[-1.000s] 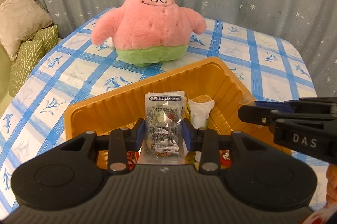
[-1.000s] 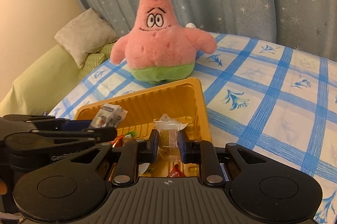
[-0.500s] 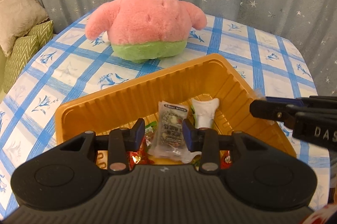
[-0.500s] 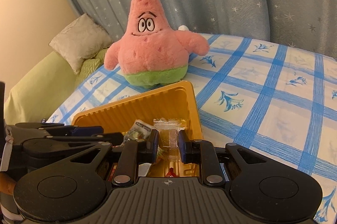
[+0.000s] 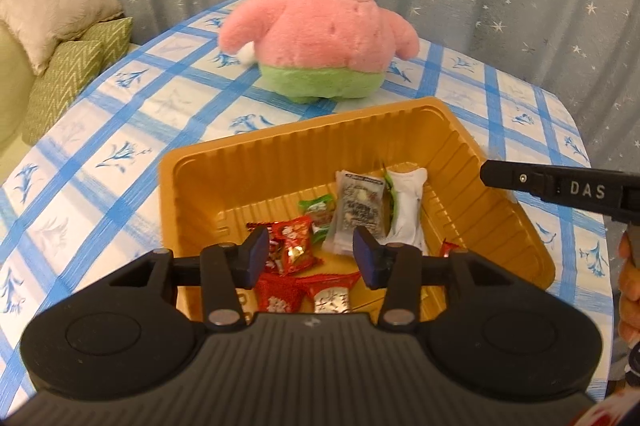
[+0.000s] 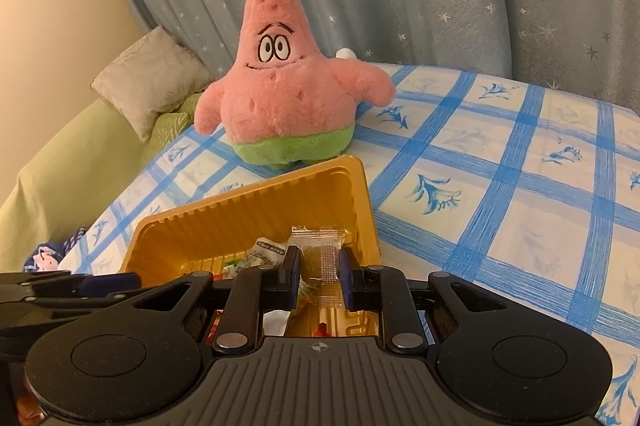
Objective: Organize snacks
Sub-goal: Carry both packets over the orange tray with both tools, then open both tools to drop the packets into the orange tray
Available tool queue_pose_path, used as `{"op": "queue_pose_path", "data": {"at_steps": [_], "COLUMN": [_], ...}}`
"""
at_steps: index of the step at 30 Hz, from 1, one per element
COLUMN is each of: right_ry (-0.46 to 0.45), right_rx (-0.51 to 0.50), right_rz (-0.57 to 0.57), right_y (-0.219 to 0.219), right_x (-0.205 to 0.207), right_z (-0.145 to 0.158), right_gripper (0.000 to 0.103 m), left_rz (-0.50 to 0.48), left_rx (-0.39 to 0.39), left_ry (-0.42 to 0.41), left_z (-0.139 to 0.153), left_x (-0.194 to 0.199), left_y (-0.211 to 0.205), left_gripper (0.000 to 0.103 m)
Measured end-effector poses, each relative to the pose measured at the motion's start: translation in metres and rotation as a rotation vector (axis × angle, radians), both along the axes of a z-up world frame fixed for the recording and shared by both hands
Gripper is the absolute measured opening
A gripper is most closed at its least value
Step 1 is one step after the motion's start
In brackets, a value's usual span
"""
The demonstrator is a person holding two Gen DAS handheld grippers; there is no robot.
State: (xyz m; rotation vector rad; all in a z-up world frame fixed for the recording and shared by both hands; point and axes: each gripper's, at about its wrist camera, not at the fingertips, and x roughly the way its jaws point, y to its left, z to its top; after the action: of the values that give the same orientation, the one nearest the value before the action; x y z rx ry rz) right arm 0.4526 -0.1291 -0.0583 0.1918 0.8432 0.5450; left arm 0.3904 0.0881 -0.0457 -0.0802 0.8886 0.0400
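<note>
Star-speckled grey curtains hang behind a desk (image 5: 132,130) spread with a blue-checked white cloth, where a pink star-shaped plush toy with green shorts (image 5: 320,26) sits beyond both pairs of tongs. Just ahead of the left tongs (image 5: 307,257) and below them lies a ribbed golden-yellow plastic tray (image 5: 224,170), already holding most of the snacks that show: red foil-wrapped candies (image 5: 290,246) nearest the tips, a green-wrapped sweet (image 5: 318,206) further in, and a clear packet with dark print (image 5: 356,212) leaning beside a white packet (image 5: 406,214) toward the right wall. The left jaws are opening with nothing between them, so its load looks delivered. The right tongs (image 6: 319,276), hovering over the tray's right-hand end, are clamped on a clear wrapper with a greenish-brown sweet (image 6: 318,254). That piece seems to be what remains to be dropped in; no loose snacks show on the cloth, though the near desk is hidden behind the tongs' bodies.
</note>
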Motion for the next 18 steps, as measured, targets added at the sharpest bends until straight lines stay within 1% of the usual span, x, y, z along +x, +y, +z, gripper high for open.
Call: {"op": "queue_pose_path", "data": {"at_steps": [3,5,7,9,11,12,14,18], "right_ry": [-0.022,-0.049,-0.071,-0.079,-0.094,-0.110,-0.130,-0.083], "right_rx": [-0.004,0.014,0.014,0.030,0.052,0.054,0.038,0.044], "right_rz": [0.003,0.010,-0.008,-0.026,-0.037,-0.041,-0.046,-0.049], "right_y": [0.005,0.007,0.009,0.008,0.006,0.004,0.003,-0.006], "right_x": [0.001,0.001,0.001,0.001,-0.002,-0.005,-0.011,-0.030], "right_z": [0.001,0.004,0.009,0.014,0.020,0.023,0.029,0.036], "right_gripper": [0.021,0.021,0.022,0.032,0.060,0.063,0.064,0.067], "left_rz": [0.014,0.023,0.031,0.031,0.030,0.030,0.030,0.035], "left_rx": [-0.005,-0.001,0.008,0.018,0.033,0.038,0.039,-0.001], "left_ry": [-0.007,-0.014,-0.022,-0.029,-0.041,-0.046,-0.053,-0.044], "left_z": [0.004,0.008,0.012,0.016,0.021,0.023,0.026,0.033], "left_x": [-0.007,-0.012,-0.019,-0.027,-0.035,-0.040,-0.050,-0.071], "left_y": [0.004,0.005,0.006,0.005,0.004,0.004,0.003,0.006], "left_gripper": [0.044,0.045,0.047,0.049,0.051,0.052,0.055,0.055]}}
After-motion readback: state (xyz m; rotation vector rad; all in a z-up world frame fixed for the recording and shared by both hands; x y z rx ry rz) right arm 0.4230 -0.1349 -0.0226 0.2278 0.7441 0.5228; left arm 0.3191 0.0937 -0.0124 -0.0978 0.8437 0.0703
